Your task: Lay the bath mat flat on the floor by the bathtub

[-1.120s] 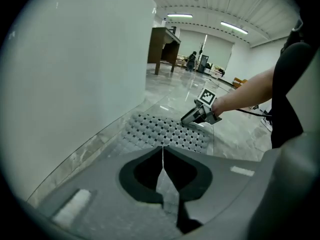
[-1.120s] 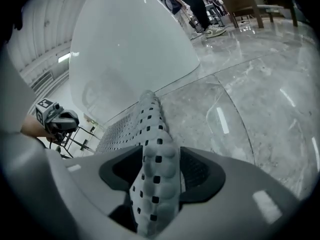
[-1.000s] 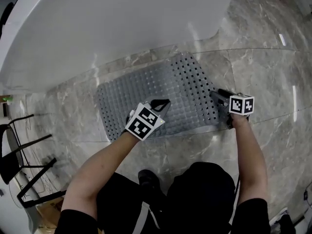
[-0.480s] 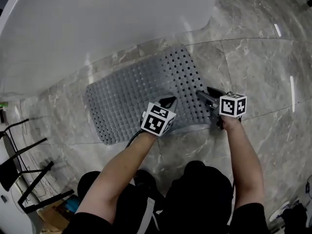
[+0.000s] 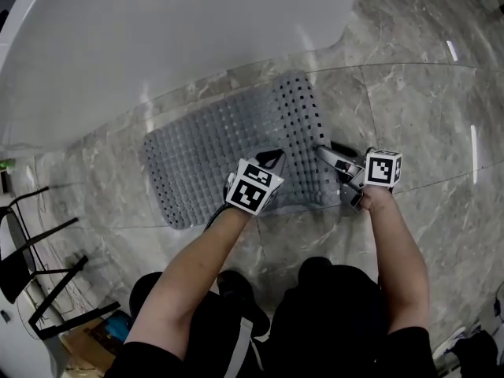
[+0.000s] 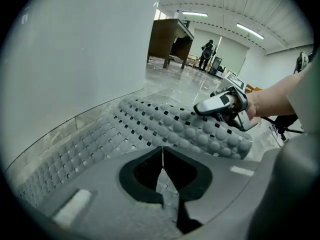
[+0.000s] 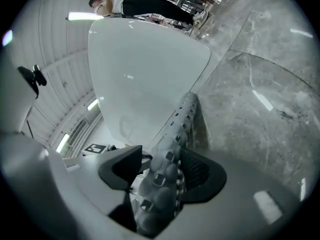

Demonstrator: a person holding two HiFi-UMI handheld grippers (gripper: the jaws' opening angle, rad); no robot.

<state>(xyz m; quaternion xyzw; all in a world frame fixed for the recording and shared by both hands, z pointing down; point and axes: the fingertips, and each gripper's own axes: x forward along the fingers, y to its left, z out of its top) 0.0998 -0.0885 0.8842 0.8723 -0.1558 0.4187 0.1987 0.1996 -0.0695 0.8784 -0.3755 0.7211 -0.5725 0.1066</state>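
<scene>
Grey floor (image 5: 409,116) by one white bathtub (image 5: 157,46) is covered by one bath mat (image 5: 205,152), pinched by two claws, left gripper (image 5: 272,158) and right gripper (image 5: 325,155), near one black rack (image 5: 35,246).

Glossy grey marble floor (image 5: 425,116); black stand (image 5: 31,274) left; wooden desk (image 6: 170,41); ceiling strip lights (image 6: 252,30).

The bath mat (image 5: 197,160) at the left tongs (image 5: 272,157) and right tongs (image 5: 323,151) is grey, with round bumps and dark square holes. Beyond them the bathtub (image 5: 157,46) is white, the floor (image 5: 417,109) grey veined marble.
</scene>
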